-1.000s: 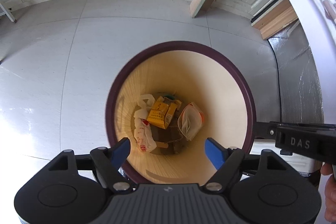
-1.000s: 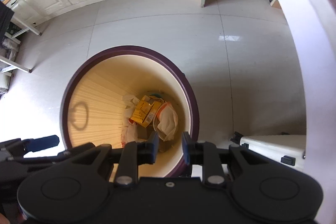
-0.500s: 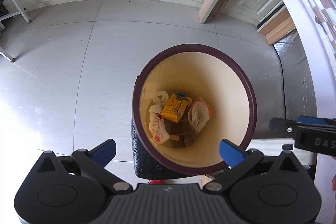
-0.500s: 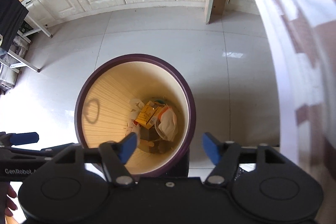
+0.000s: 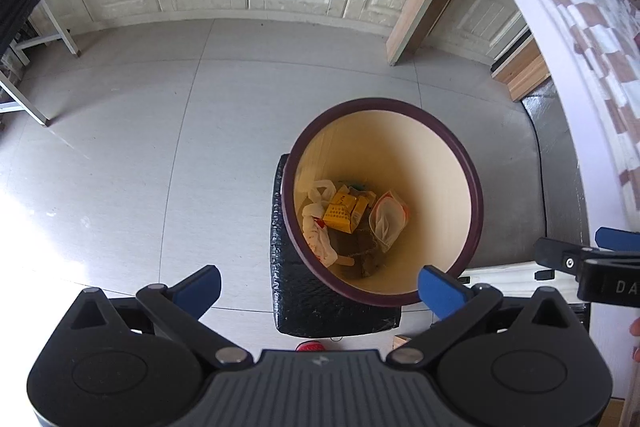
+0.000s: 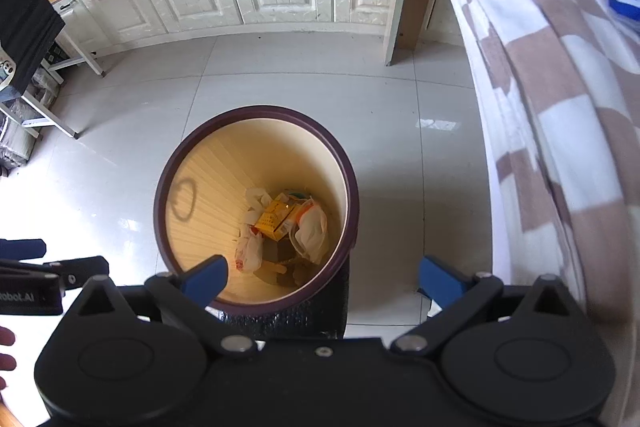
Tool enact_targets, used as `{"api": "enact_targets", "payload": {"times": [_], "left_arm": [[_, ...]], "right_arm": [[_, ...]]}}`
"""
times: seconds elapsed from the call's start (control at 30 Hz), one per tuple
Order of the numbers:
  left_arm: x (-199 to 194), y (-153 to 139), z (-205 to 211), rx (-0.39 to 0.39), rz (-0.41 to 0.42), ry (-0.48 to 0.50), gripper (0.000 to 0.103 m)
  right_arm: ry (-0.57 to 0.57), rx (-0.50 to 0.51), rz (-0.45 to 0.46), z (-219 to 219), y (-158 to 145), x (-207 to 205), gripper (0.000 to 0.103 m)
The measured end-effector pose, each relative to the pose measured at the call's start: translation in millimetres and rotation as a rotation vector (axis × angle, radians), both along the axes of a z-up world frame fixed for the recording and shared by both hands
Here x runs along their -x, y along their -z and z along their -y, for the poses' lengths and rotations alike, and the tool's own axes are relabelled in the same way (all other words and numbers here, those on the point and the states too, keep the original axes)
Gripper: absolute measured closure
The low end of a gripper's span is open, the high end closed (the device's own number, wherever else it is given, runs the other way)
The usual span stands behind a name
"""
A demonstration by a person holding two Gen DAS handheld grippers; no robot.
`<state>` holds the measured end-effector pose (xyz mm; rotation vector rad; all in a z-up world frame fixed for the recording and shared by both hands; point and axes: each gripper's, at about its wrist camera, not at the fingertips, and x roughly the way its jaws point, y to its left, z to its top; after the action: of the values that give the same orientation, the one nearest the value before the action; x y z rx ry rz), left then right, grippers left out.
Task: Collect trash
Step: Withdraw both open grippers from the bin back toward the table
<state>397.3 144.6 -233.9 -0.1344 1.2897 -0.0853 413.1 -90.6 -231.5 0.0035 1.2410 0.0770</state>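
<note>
Both grippers pointed steeply down over the waste bin, above its rim and clear of it. The left gripper stood spread wide with nothing between its blue pads. The right gripper had just been opening and stood equally wide and empty. Below and ahead of both, at the bin's bottom, lay the trash: a yellow carton, a white plastic bag and a clear pouch. The bin stood on the tiled floor, beside a desk with a checked cloth.

1 bin; inside: 1 yellow box, 2 white plastic bags, 1 clear pouch. 2 claws.
</note>
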Motion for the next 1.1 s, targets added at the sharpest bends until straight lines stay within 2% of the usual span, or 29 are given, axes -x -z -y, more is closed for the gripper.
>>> {"api": "enact_targets", "payload": {"times": [0.37,0.7,1.1], "left_arm": [[31.7,-52.9,-9.7,-0.002,0.097,0.007,0.0],[51.7,-110.6,-9.9,0.033,0.22,0.007,0.0],[90.8,-174.7,36.6,0.051,0.38,0.048,0.0]], "right_arm": [[-0.044,0.044,0.063,-10.4,-51.3,29.4,0.0],[-0.004,0.028,0.154,6.6,-108.4,68.9,0.0],[0.052,-0.001,0.397,51.5,-188.3,124.1,0.0]]}}
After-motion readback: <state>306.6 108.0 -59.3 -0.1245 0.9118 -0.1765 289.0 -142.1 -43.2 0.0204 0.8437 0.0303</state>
